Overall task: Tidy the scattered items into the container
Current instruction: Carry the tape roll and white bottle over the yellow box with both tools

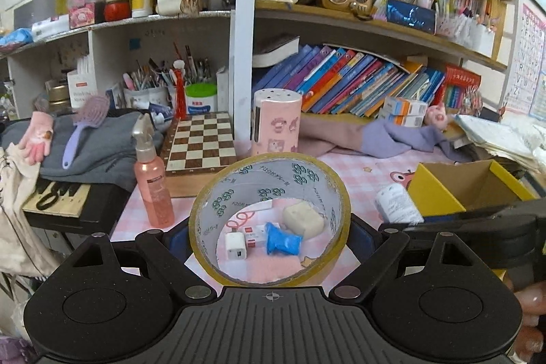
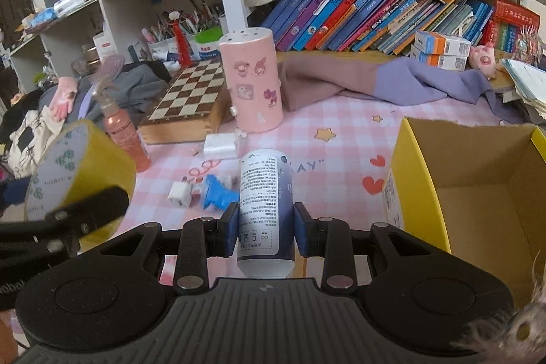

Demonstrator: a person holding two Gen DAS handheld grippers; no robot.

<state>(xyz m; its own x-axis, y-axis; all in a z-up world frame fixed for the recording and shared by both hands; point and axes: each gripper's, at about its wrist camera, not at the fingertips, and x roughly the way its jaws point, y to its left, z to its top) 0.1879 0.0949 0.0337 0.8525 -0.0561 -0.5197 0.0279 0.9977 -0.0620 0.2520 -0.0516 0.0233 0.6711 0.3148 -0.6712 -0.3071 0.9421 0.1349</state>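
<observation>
My left gripper [image 1: 269, 236] is shut on a yellow tape roll [image 1: 239, 179], jaws spread wide across it, held above the pink checked table. Through its hole I see a white charger [image 1: 235, 246], a blue packet [image 1: 283, 239] and a white case [image 1: 303, 217] lying on the table. My right gripper [image 2: 264, 227] is shut on a white and blue bottle [image 2: 264, 193] that points forward. The open yellow cardboard box [image 2: 406, 159] stands just right of the bottle. The tape roll [image 2: 78, 179] shows at the left of the right wrist view.
A pink spray bottle [image 2: 124, 132], a pink sticker-covered canister [image 2: 252, 81] and a chessboard [image 2: 184, 94] stand at the back left. A brown and purple cloth [image 2: 375, 84] lies under the bookshelf. Paper stacks [image 2: 525, 84] sit behind the box.
</observation>
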